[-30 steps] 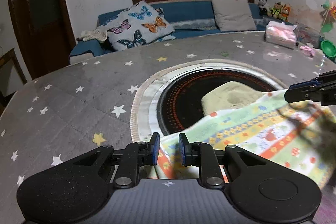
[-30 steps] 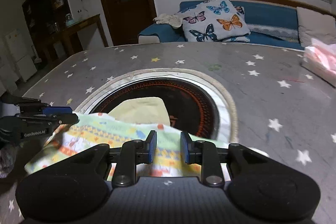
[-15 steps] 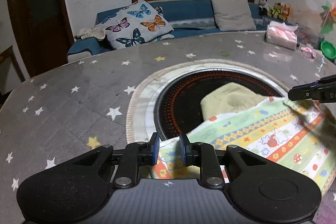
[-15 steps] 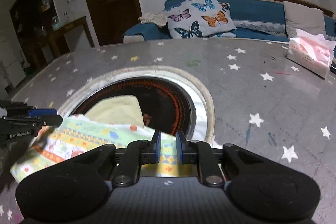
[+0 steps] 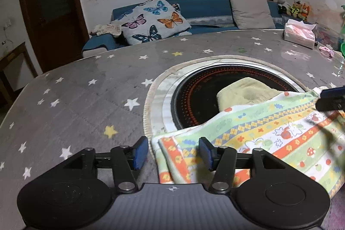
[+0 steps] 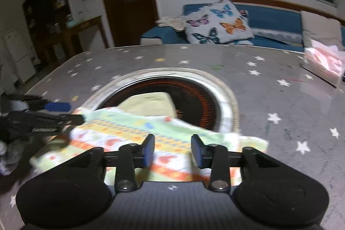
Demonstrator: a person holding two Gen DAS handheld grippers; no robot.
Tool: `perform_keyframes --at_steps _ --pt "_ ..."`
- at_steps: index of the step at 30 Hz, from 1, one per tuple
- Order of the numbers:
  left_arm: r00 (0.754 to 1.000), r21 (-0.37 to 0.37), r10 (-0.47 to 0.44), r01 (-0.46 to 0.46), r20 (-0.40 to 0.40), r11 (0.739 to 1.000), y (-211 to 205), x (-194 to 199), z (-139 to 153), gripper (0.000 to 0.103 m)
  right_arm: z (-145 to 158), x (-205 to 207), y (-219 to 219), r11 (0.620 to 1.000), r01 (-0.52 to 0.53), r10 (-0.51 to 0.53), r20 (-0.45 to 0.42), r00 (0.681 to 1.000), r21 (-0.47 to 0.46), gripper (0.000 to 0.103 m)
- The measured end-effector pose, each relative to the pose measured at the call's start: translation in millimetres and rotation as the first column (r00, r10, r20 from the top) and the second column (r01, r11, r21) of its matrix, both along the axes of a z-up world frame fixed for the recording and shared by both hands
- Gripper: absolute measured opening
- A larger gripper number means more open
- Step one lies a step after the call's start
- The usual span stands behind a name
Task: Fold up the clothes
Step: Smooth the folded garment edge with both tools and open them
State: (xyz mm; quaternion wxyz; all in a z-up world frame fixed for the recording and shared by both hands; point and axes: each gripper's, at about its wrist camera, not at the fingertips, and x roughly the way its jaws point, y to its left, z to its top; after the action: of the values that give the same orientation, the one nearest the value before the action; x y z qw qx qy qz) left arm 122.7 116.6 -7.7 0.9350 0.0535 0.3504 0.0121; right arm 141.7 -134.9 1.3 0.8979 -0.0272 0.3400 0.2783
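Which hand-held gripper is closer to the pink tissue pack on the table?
Right, most likely. The tissue pack sits at the table's far right. The right hand-held gripper works the patterned cloth on that side; the left hand-held gripper is at the cloth's opposite end.

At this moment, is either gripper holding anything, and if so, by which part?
Nothing is held. Both the left gripper and the right gripper have their jaws open around the patterned cloth, which lies on the star-print table.
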Motion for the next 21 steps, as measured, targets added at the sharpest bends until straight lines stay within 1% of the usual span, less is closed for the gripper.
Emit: perform_keyframes --at_steps 1,4,6,7,8,11,15,17,19,21 --pt "1.0 0.002 0.004 -0.004 0.0 1.0 0.3 -2.0 0.1 0.058 0.5 -5.3 4.4 1.0 -0.018 0.018 0.003 1.0 -0.004 0.038" --pt "1.0 0.007 0.016 -0.016 0.001 1.0 1.3 -8.5 0.1 0.064 -2.4 -19.8 16.5 0.998 -0.064 0.064 0.011 0.998 -0.023 0.045" --pt "1.0 0.013 0.023 -0.023 0.003 1.0 2.1 -12.6 -0.5 0.069 -6.7 -28.1 22.7 0.995 -0.084 0.085 0.017 0.996 -0.046 0.045" --pt "1.0 0.015 0.026 -0.026 0.002 1.0 2.6 -14.9 -1.0 0.07 -9.3 -31.2 24.9 0.994 -0.09 0.091 0.016 0.996 -0.055 0.048" --pt "1.0 0.017 0.028 -0.028 0.001 0.999 3.2 -17.0 -1.5 0.071 -12.2 -33.3 26.3 0.994 -0.092 0.093 0.01 0.996 -0.06 0.052" --pt "0.999 0.017 0.04 -0.04 0.001 0.999 4.4 -21.3 -1.9 0.077 -18.1 -38.0 28.6 0.993 -0.092 0.093 0.01 0.996 -0.079 0.054" --pt "0.998 0.017 0.058 -0.058 0.002 0.998 4.8 -27.0 -1.5 0.085 -13.5 -44.6 26.8 0.993 -0.087 0.09 0.033 0.995 -0.085 0.057" --pt "0.998 0.015 0.066 -0.066 0.002 0.998 4.4 -29.7 -1.6 0.09 -14.1 -47.5 25.5 0.993 -0.082 0.086 0.039 0.996 -0.082 0.065" --pt "0.997 0.012 0.074 -0.074 -0.003 0.997 3.9 -32.3 -2.3 0.093 -17.9 -49.1 24.1 0.994 -0.074 0.077 0.039 0.996 -0.076 0.066" --pt "0.997 0.01 0.082 -0.081 -0.008 0.997 2.9 -34.6 -2.8 0.097 -21.7 -50.7 22.8 0.995 -0.066 0.069 0.039 0.997 -0.071 0.07"
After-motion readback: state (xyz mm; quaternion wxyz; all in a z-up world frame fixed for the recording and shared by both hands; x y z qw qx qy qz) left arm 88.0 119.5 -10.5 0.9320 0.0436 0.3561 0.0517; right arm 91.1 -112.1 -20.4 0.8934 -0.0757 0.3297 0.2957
